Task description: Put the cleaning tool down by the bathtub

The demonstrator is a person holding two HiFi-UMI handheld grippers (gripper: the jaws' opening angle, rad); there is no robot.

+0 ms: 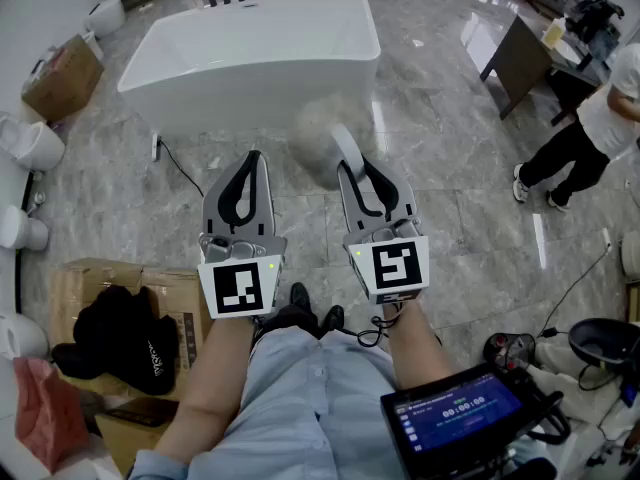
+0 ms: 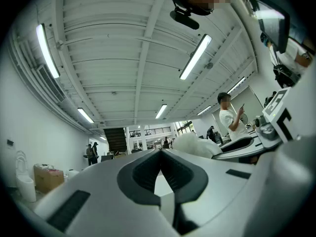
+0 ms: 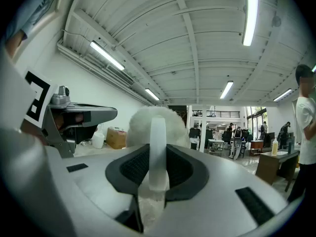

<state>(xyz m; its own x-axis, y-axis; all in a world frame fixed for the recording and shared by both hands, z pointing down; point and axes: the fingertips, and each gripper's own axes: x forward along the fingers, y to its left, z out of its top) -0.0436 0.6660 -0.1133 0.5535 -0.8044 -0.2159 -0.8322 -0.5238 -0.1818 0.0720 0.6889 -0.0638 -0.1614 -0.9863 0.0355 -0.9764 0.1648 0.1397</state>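
Note:
A white freestanding bathtub (image 1: 250, 53) stands on the marble floor ahead of me. The cleaning tool is a fluffy white duster (image 1: 322, 133) on a pale translucent handle (image 3: 158, 147). My right gripper (image 1: 358, 171) is shut on that handle, and the fluffy head (image 3: 148, 120) sticks out past the jaws, hanging in the air just in front of the tub's near side. My left gripper (image 1: 252, 158) hovers beside it to the left. Its jaw tips meet with nothing between them, as the left gripper view (image 2: 160, 152) also shows.
Cardboard boxes (image 1: 62, 76) and white toilets (image 1: 30, 143) line the left side. A box with a black garment (image 1: 110, 308) lies at my lower left. A person (image 1: 590, 138) stands at the right near a dark table (image 1: 525, 58). A black cable (image 1: 185, 168) runs from the tub.

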